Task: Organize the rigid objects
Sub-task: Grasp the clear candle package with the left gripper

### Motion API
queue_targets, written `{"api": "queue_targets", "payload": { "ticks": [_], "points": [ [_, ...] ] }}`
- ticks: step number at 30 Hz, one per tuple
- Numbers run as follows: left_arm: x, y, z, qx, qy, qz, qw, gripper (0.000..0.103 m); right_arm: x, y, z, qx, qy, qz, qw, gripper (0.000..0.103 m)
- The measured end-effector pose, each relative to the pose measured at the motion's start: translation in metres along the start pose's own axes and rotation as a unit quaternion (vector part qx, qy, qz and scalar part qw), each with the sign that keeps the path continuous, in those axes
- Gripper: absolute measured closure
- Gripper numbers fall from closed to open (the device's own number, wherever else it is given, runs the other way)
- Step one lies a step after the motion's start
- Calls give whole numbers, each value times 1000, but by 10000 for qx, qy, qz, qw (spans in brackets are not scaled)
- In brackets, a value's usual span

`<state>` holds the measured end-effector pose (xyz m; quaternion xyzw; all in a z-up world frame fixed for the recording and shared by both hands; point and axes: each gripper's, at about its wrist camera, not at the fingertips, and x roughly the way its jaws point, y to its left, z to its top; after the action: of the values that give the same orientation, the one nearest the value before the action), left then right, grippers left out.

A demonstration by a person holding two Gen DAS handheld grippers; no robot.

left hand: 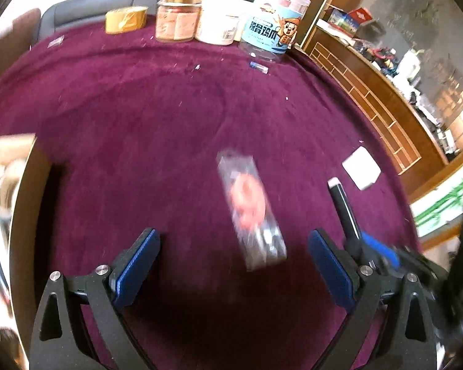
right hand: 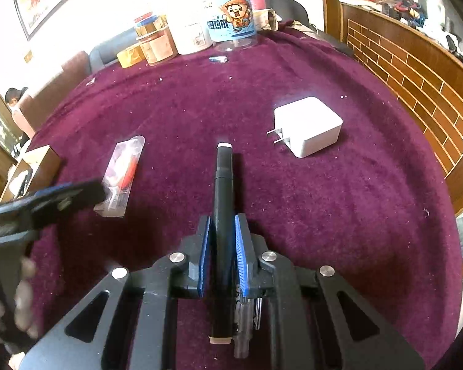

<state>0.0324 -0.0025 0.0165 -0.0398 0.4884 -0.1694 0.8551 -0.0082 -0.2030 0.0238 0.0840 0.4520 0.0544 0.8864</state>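
My right gripper (right hand: 223,226) is shut on a black pen (right hand: 223,185) with a white tip, which points away over the purple cloth. In the left wrist view the same black pen (left hand: 342,203) sticks up at the right. My left gripper (left hand: 236,259) is open, with its blue pads wide apart and nothing between them. Just beyond its fingertips lies a clear plastic packet (left hand: 250,209) with a red item inside, blurred here. The right wrist view shows that packet (right hand: 122,172) to the left of the pen, with a left gripper finger (right hand: 64,197) beside it. A white charger (right hand: 308,126) lies at the right.
A cardboard box (left hand: 12,166) stands at the table's left edge. Jars and a clear tub with a cartoon label (left hand: 271,35) line the far side, with a small battery (left hand: 259,67) in front. A wooden cabinet (right hand: 416,71) runs along the right. A person's hand (right hand: 21,293) shows at lower left.
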Motion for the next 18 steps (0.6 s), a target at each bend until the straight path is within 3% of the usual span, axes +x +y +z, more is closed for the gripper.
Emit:
{"api": "queue_targets", "payload": {
  "ticks": [4, 6, 8, 9, 10, 14, 18],
  "points": [
    [23, -14, 9, 403, 87, 443, 9982, 9, 2, -5, 2, 91, 15, 153, 9998, 90],
    [32, -27, 5, 927, 57, 894, 9917, 12, 2, -6, 3, 111, 22, 180, 9998, 90],
    [28, -34, 0, 1188, -109, 788, 9897, 31, 3, -6, 3, 115, 24, 164, 9998, 90],
    [25, -37, -1, 1276, -110, 750, 9889, 52, 3, -5, 3, 84, 24, 127, 9999, 90],
    [22, -40, -1, 1357, -101, 701, 9882, 81, 3, -3, 3, 37, 24, 83, 10000, 90],
    [14, -39, -6, 1414, -18, 614, 9881, 80, 4, 6, 3, -134, 37, -120, 9998, 90],
    [-7, -17, -17, 993, -43, 208, 9948, 80, 0, 4, 1, 75, 73, 115, 9999, 91]
  ]
}}
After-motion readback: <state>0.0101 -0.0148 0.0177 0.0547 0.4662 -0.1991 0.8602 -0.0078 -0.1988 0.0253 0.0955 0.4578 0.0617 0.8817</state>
